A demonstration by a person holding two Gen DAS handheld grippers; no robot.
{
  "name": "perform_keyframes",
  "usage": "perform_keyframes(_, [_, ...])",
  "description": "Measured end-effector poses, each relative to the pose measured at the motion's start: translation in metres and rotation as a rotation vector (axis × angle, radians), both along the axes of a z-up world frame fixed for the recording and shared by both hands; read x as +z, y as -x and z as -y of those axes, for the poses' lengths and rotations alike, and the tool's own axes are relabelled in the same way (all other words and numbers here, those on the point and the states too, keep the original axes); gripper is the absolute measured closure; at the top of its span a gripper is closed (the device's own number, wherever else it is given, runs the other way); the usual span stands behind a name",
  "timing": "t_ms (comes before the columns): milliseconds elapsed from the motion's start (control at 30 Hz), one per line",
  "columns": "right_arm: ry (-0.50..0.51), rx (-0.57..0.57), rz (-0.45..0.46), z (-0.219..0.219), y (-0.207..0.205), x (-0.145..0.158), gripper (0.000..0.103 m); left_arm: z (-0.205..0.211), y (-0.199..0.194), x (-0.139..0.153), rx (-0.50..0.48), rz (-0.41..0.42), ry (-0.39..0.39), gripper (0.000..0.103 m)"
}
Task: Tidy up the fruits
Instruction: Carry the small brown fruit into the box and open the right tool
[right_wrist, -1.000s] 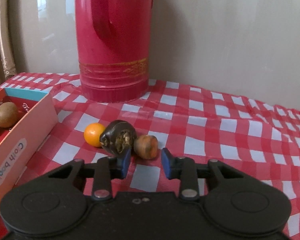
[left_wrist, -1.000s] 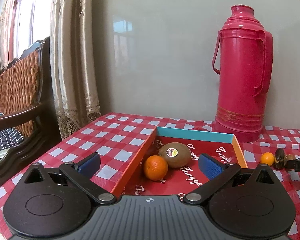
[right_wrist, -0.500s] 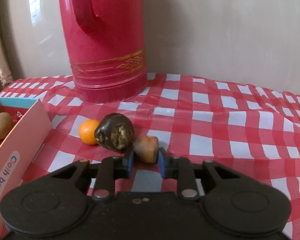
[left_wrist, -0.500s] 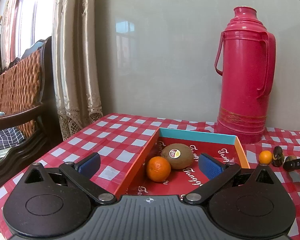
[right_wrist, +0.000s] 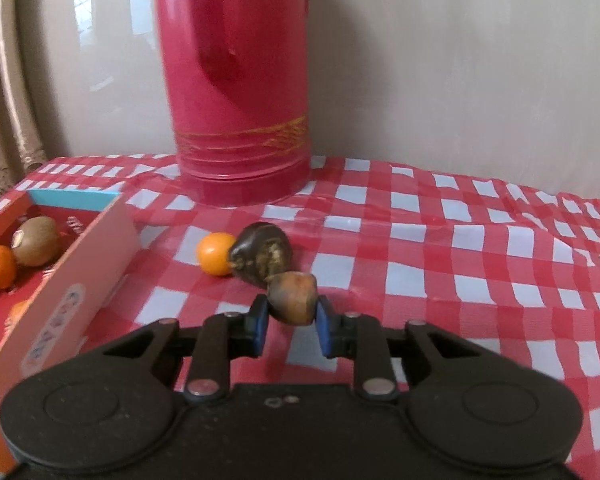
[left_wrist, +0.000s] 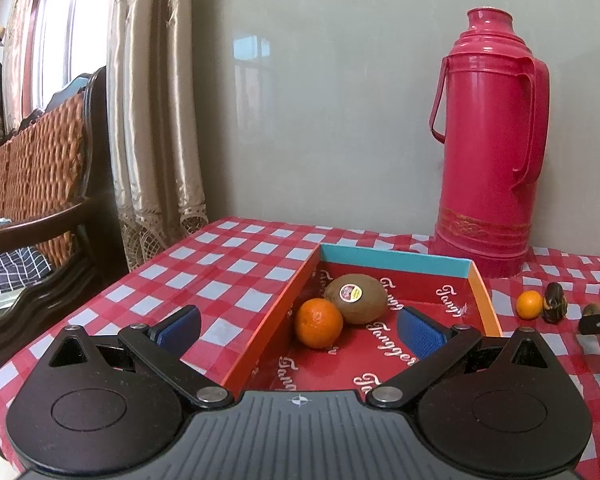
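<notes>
A table covered in a red and white checked cloth is carrying an open cardboard box with a red printed floor, orange side walls and a blue far wall. A tall pink thermos is standing behind it against a pale wall.

Inside the box, an orange and a kiwi with a sticker are lying touching each other near the far left corner. In the right wrist view, a sliver of something orange is also showing lower in the box, too cut off to identify.

The left gripper is hovering at the near end of the box with its jaws spread wide and nothing between them.

The right gripper is out on the cloth to the right of the box, its jaws pinching a small brown fruit, which appears lifted just clear of the cloth. Just beyond it, a dark, partly spoiled-looking fruit and a small orange fruit are lying touching each other on the cloth, near the box's right wall.

Judging from this, the sorting is roughly halfway: at least 2 fruits are boxed, 1 is in hand and needing to be carried over the wall, and 2 are waiting on the table.
</notes>
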State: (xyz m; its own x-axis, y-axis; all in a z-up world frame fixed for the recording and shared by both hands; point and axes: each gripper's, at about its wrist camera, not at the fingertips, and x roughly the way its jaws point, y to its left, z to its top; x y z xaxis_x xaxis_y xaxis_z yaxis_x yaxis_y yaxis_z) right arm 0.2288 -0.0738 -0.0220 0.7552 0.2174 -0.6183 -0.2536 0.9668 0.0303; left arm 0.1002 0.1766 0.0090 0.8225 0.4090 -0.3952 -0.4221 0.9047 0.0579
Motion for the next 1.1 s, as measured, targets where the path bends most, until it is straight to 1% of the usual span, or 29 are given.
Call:
perform_keyframes(267, [-0.022,0.034,0.035,-0.01,0.043,0.02,0.086,0.006,0.012,-0.005,0.008,-0.038,-0.01,0.0])
perform_keyframes(400, [-0.042,0.047,0.055,-0.014,0.057,0.032,0.086,0.007,0.023,-0.003,0.016,-0.04,-0.028,0.0])
perform_keyframes(567, [-0.056,0.08,0.066,-0.027,0.069,0.039,0.086,-0.005,0.036,-0.004,0.056,-0.045,-0.03,0.0])
perform_keyframes(767, [-0.07,0.166,0.093,-0.06,0.079,0.045,0.086,-0.022,0.048,-0.002,0.1,-0.044,-0.041,0.0])
perform_keyframes(1100, [-0.072,0.305,0.096,-0.117,0.093,0.042,0.087,-0.055,0.066,-0.001,0.167,-0.053,-0.053,0.0])
